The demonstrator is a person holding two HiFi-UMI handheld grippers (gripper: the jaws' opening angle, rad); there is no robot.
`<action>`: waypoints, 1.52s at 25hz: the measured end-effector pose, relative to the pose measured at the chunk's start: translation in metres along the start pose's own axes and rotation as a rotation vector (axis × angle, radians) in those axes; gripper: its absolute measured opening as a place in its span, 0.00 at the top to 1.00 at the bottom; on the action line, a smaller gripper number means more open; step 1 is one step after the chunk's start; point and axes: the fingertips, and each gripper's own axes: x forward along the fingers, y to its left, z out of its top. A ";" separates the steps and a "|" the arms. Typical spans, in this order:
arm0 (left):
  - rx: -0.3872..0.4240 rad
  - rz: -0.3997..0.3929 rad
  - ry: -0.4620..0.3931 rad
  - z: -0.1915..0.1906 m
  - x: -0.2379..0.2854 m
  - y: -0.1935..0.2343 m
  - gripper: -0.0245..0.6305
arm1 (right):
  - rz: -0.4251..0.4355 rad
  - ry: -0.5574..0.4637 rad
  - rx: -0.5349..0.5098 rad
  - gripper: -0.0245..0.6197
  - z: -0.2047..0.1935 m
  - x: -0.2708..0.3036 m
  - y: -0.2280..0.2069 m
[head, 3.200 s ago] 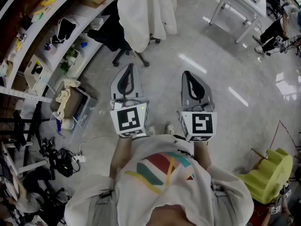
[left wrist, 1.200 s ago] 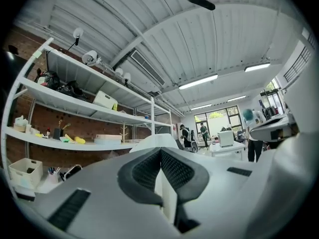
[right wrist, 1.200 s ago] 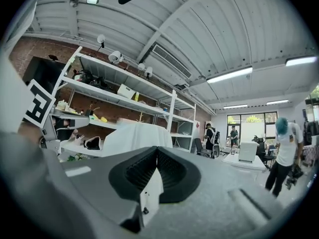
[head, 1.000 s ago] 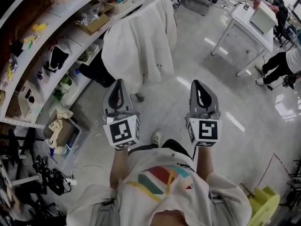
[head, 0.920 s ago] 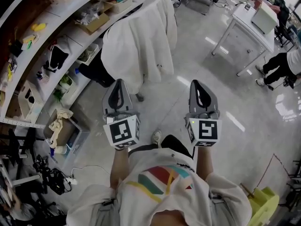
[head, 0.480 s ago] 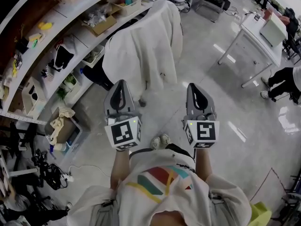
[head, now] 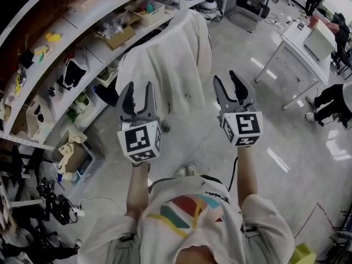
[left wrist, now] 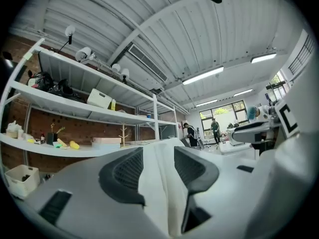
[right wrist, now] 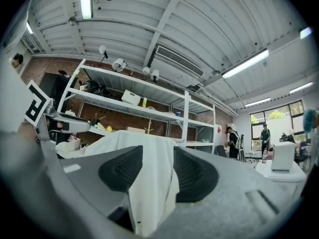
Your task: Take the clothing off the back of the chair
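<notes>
Both grippers are sitting higher and closer to the chair than in the earlier head view, and both sets of jaws have just been opening. Progress: nothing is done yet. The clothing (head: 165, 59) is still hanging in full over the back of the chair (head: 104, 96), far side of the scene and just right of the shelving (head: 82, 32).

The left gripper (head: 138, 89) is hovering near the garment's lower left part with its jaws spread and pinching nothing; cloth is only showing beyond the gap. The right gripper (head: 227, 81) is doing the same to the right of the garment, released and empty, apart from the fabric.

Still to do, as I judge it: closing in, pinching the cloth, lifting it clear of the chair back.

Counts: one garment, one chair, two grippers, one white table (head: 300, 48) at far right.
</notes>
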 end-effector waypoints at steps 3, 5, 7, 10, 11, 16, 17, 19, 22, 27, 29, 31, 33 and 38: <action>0.031 0.041 0.031 -0.001 0.025 0.009 0.68 | 0.036 -0.013 0.016 0.66 0.009 0.048 -0.034; 0.022 0.058 0.059 -0.004 0.040 0.016 0.67 | 0.051 -0.003 0.042 0.65 0.009 0.084 -0.056; 0.006 0.072 0.089 -0.011 0.053 0.023 0.66 | 0.057 0.026 0.044 0.64 0.006 0.121 -0.074; -0.013 0.097 0.138 -0.024 0.070 0.032 0.63 | 0.049 0.085 0.008 0.61 -0.005 0.169 -0.096; -0.018 0.104 0.158 -0.029 0.075 0.035 0.62 | 0.052 0.105 -0.008 0.60 -0.009 0.182 -0.101; -0.056 0.124 0.243 -0.046 0.096 0.049 0.57 | 0.089 0.199 -0.059 0.54 -0.030 0.241 -0.116; -0.063 0.126 0.256 -0.050 0.099 0.051 0.56 | 0.097 0.217 -0.058 0.53 -0.036 0.251 -0.116; -0.068 0.121 0.288 -0.059 0.102 0.054 0.55 | 0.124 0.253 -0.061 0.52 -0.049 0.270 -0.111; -0.043 0.101 0.344 -0.072 0.106 0.053 0.55 | 0.178 0.310 -0.102 0.52 -0.068 0.291 -0.096; 0.007 0.104 0.410 -0.078 0.112 0.052 0.55 | 0.236 0.379 -0.147 0.51 -0.088 0.315 -0.089; 0.030 0.109 0.426 -0.080 0.113 0.052 0.55 | 0.247 0.401 -0.156 0.51 -0.094 0.322 -0.092; 0.052 0.125 0.435 -0.083 0.111 0.054 0.61 | 0.260 0.420 -0.156 0.51 -0.098 0.327 -0.093; 0.066 0.141 0.435 -0.083 0.109 0.056 0.77 | 0.261 0.443 -0.162 0.57 -0.103 0.329 -0.095; 0.119 0.156 0.431 -0.081 0.110 0.057 0.92 | 0.235 0.442 -0.175 0.95 -0.106 0.329 -0.099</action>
